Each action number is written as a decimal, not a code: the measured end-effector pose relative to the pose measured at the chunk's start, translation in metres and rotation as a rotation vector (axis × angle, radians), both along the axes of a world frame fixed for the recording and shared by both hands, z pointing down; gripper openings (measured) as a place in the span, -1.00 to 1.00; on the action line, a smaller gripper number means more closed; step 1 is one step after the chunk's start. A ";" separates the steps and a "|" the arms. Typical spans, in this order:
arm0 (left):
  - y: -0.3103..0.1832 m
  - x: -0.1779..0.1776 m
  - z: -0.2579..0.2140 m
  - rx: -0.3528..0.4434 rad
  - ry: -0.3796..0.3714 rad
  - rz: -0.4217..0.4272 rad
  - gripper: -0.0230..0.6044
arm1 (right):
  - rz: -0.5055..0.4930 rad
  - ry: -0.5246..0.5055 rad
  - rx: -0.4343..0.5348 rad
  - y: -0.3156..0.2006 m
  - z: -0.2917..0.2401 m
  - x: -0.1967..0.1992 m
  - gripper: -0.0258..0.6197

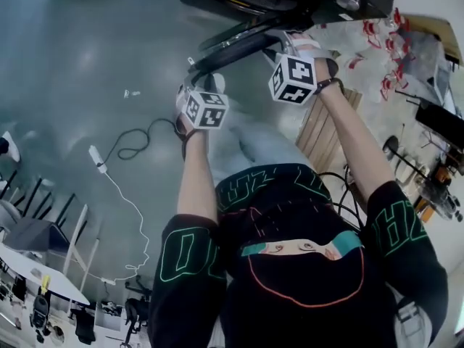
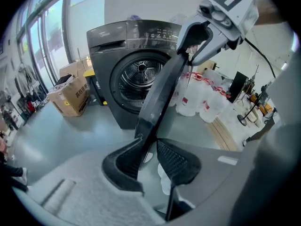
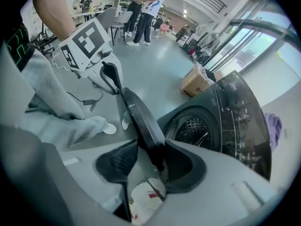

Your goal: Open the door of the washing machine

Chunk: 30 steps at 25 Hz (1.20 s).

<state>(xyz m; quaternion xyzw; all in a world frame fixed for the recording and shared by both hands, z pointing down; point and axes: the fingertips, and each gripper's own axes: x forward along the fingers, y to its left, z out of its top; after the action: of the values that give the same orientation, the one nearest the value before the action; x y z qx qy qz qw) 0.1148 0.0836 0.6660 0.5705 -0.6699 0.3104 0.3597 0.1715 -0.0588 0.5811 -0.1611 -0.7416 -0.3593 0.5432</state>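
Observation:
The dark grey washing machine [image 2: 115,46] stands with its round door [image 2: 157,98] swung out and the drum showing. In the left gripper view the door's rim runs between the jaws of my left gripper [image 2: 148,147], and both pads press on it. The right gripper [image 2: 207,32] sits higher on the same rim. In the right gripper view the door [image 3: 141,121] passes between the jaws of my right gripper [image 3: 148,154]; it lies against the right jaw, with a gap to the left pad. From the head view both grippers [image 1: 197,71] [image 1: 286,40] are at the door's edge [image 1: 239,43].
A cardboard box [image 2: 70,95] sits left of the machine, and white jugs [image 2: 202,102] stand on a wooden pallet [image 1: 319,129] to its right. A cable with an adapter [image 1: 98,158] lies on the grey floor. People stand far off [image 3: 141,4].

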 end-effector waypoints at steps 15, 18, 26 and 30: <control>0.022 0.099 0.005 -0.088 0.049 -0.029 -0.70 | -0.190 0.073 0.063 0.015 0.000 0.058 -0.35; 0.025 0.115 0.006 -0.103 0.037 -0.098 -0.69 | -0.239 0.057 0.052 0.018 -0.001 0.068 -0.35; 0.023 0.143 0.011 -0.146 -0.021 -0.323 -0.63 | -0.364 -0.029 0.003 0.018 -0.002 0.086 -0.35; 0.026 0.179 0.014 -0.158 -0.026 -0.399 -0.61 | -0.448 -0.041 -0.018 0.024 0.000 0.113 -0.35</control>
<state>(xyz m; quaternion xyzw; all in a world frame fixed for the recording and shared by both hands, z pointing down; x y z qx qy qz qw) 0.2940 0.1100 0.6799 0.3927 -0.7476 0.2920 0.4490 0.2841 -0.0348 0.5807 -0.3194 -0.7013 -0.4676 0.4331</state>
